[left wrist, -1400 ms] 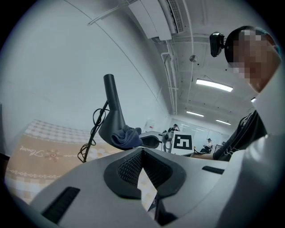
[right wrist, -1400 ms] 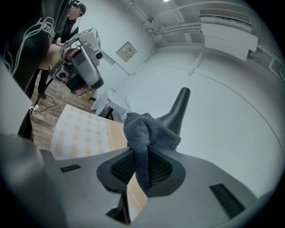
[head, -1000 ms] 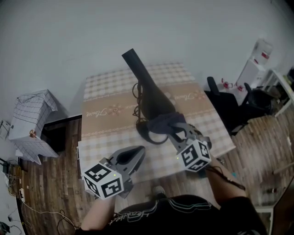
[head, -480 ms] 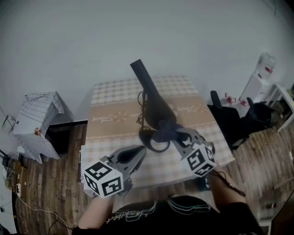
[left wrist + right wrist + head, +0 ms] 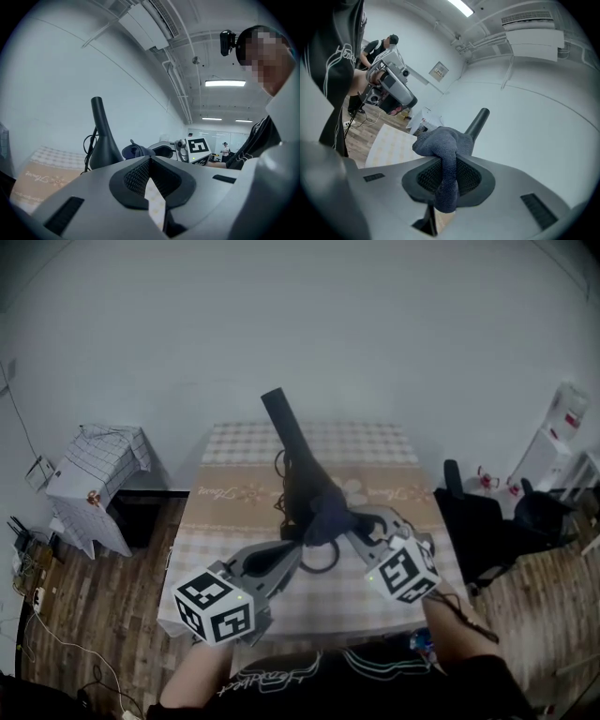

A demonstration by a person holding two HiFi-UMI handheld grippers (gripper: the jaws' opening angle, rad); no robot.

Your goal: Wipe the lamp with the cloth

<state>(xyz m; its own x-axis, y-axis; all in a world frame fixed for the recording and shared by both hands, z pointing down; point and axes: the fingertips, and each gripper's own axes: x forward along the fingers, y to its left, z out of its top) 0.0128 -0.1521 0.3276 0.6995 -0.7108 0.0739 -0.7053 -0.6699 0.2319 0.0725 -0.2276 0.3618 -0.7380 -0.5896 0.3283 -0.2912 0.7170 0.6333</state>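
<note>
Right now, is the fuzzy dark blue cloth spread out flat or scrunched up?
Scrunched up. The dark blue cloth is a bunched lump pinched in the right gripper, by the tall black lamp.

You face a plain white wall (image 5: 281,315). The floor (image 5: 94,615) is brown wood. The counter (image 5: 375,442) has a checked cloth. A black chair (image 5: 469,512) stands on your right. A long light (image 5: 225,83) glows overhead.

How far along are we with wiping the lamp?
Done: cloth clamped in the right gripper. In hand: it sits against the flared body of the lamp. Left, probably: the neck above and the base; the left gripper, shut and empty, hangs near the base.
</note>
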